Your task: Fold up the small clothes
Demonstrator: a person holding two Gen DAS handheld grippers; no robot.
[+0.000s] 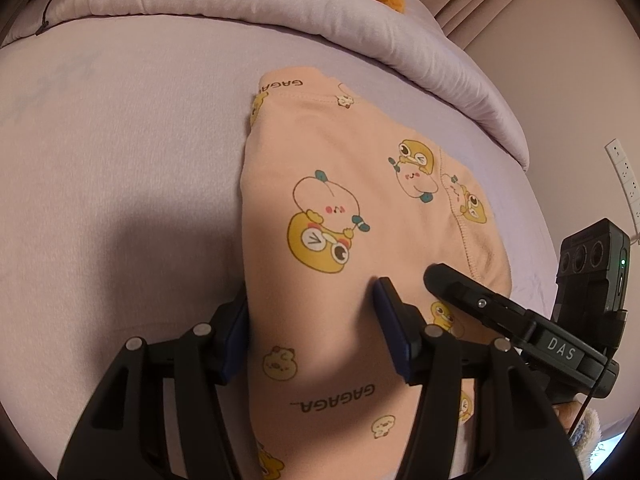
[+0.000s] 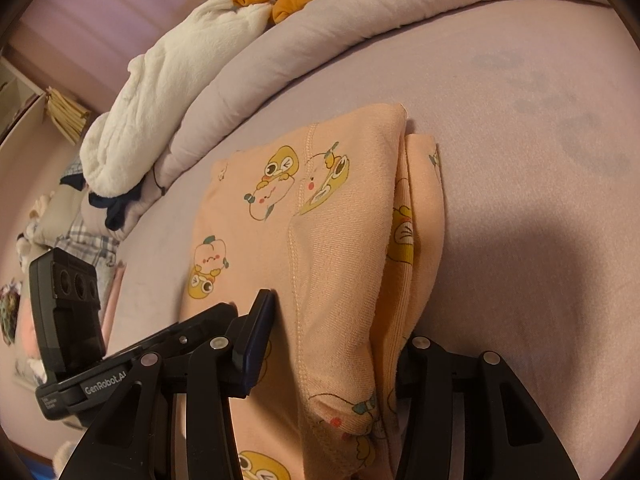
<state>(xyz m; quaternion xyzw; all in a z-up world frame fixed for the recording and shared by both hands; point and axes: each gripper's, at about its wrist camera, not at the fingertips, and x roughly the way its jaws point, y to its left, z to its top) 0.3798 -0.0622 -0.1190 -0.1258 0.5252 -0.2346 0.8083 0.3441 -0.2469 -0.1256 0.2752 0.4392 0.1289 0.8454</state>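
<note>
Lilac bed (image 1: pixel 120 120), both grippers straddling garment (image 1: pixel 340 184)

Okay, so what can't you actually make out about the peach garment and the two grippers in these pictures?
- Left wrist view: the peach garment runs off the bottom edge, so its near end is cut off.
- Right wrist view: the right gripper has its right finger hidden behind the folded stack.
- Both views: the underside layers and fold count are covered by the top layer.
- Left gripper: whether its pads pinch cloth or only straddle it is unclear.
</note>
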